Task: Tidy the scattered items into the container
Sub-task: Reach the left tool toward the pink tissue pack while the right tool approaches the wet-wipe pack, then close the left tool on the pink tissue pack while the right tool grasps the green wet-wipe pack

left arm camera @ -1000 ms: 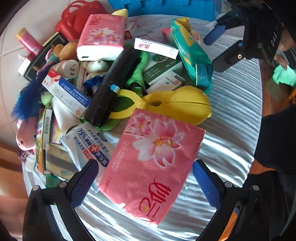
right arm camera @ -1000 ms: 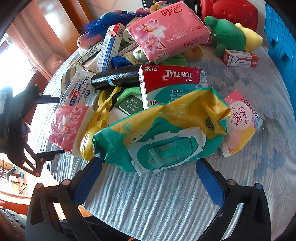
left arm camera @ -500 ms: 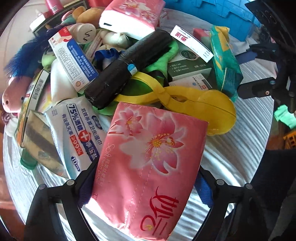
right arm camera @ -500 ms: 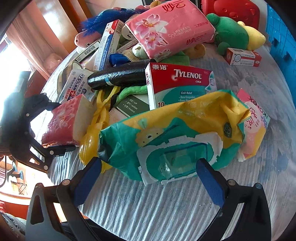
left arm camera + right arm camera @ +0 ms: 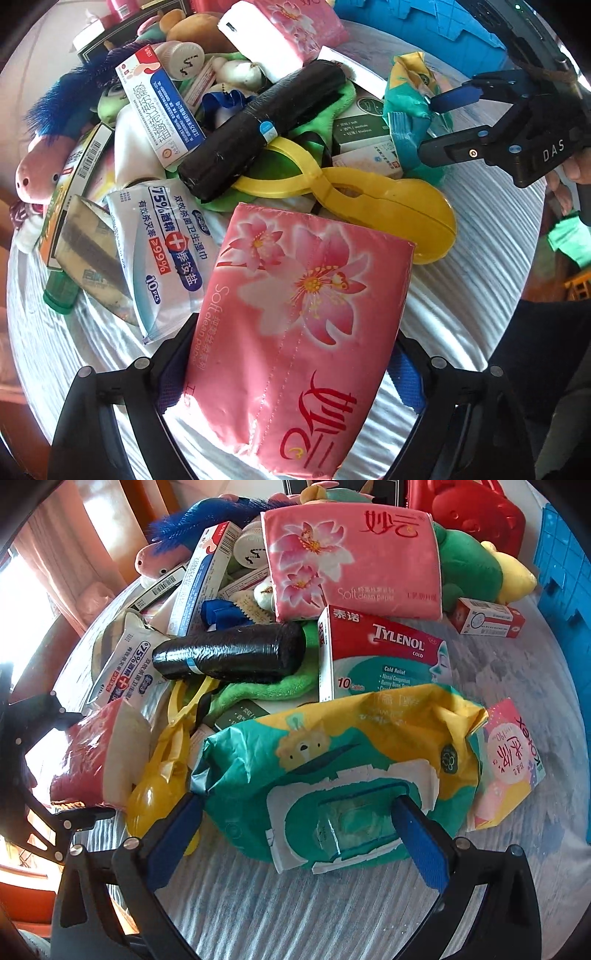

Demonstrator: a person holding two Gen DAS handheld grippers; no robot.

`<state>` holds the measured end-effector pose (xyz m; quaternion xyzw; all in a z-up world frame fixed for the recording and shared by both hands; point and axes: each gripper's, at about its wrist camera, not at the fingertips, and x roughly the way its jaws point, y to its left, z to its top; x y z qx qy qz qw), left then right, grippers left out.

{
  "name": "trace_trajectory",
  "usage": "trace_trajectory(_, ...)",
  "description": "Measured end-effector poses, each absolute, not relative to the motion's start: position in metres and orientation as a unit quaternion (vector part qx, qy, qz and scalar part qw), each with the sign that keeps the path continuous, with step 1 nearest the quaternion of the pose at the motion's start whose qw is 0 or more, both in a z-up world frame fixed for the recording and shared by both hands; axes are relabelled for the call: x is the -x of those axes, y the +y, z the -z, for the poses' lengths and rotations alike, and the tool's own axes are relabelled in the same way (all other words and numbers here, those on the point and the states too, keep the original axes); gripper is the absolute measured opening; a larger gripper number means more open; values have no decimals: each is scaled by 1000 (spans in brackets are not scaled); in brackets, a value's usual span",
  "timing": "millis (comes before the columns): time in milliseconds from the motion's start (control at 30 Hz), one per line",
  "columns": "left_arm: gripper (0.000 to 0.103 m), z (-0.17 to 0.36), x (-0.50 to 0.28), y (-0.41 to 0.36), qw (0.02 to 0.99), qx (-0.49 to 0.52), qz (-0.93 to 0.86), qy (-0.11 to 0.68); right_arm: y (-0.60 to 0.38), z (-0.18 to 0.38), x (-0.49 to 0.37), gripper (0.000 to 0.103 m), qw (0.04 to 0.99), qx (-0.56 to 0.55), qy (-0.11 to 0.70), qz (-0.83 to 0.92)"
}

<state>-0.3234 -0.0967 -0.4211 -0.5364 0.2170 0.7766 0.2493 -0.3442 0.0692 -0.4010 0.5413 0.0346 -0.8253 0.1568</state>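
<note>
My left gripper [image 5: 293,343] is shut on a pink flowered tissue pack [image 5: 306,317], its blue pads pressing on both long sides. In the right wrist view the same pack [image 5: 96,753] stands tipped up on edge at the left of the pile. My right gripper [image 5: 299,830] is open, and the near end of a green and yellow wet-wipes pack [image 5: 351,753] lies between its blue pads. From the left wrist view the right gripper [image 5: 443,123] straddles that wipes pack [image 5: 406,107]. A blue crate [image 5: 424,33] stands at the table's far side.
A pile lies on the cloth-covered round table [image 5: 277,904]: yellow plastic tongs [image 5: 369,199], a black bag roll [image 5: 258,129], a Tylenol box [image 5: 384,657], a second pink tissue pack [image 5: 354,557], a Kotex packet [image 5: 509,764], plush toys and small boxes.
The left gripper's jaws have closed onto the pink tissue pack, rolled, and tipped it up on edge. The right gripper has moved in around the wet-wipes pack.
</note>
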Motion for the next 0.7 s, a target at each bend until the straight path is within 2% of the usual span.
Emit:
trace_trajectory(200, 90, 414, 329, -98, 247, 530, -782, 215, 70, 388, 339, 103, 156, -542, 23, 825)
trace_trajectory(567, 90, 412, 335, -95, 247, 528, -783, 217, 91, 392, 337, 103, 131, -582, -114, 794)
trace_trajectory(700, 90, 413, 335, -92, 250, 529, -780, 222, 90, 403, 347, 103, 117, -585, -135, 791)
